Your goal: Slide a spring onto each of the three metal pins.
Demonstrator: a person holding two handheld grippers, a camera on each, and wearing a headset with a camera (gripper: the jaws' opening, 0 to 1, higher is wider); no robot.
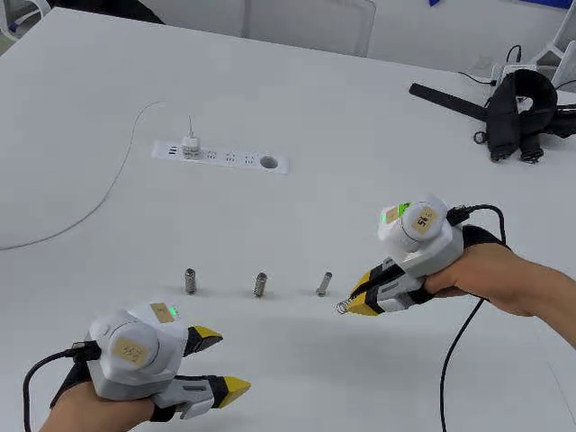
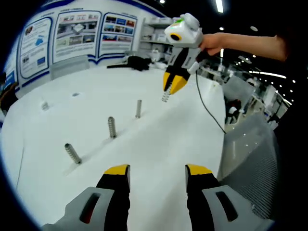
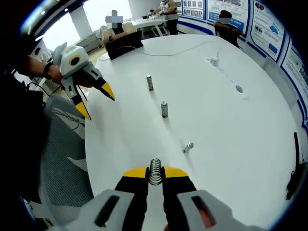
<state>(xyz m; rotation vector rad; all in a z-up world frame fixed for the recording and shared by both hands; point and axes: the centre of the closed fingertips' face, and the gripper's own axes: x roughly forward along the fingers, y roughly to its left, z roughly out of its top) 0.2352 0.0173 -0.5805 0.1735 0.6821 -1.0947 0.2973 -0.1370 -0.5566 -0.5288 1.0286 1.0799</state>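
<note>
Currently right gripper jaws pinch a spring; left gripper jaws spread.

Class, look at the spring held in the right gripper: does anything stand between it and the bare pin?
Nothing visible does. The spring, clamped in the right gripper, has only bare white table between it and the bare pin.

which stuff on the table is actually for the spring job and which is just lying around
For the job:
spring, held in the right gripper
bare right pin
left pin and middle pin, each already wearing one
open left gripper

Lying about:
power strip with a plug
white cable
black straps
</note>
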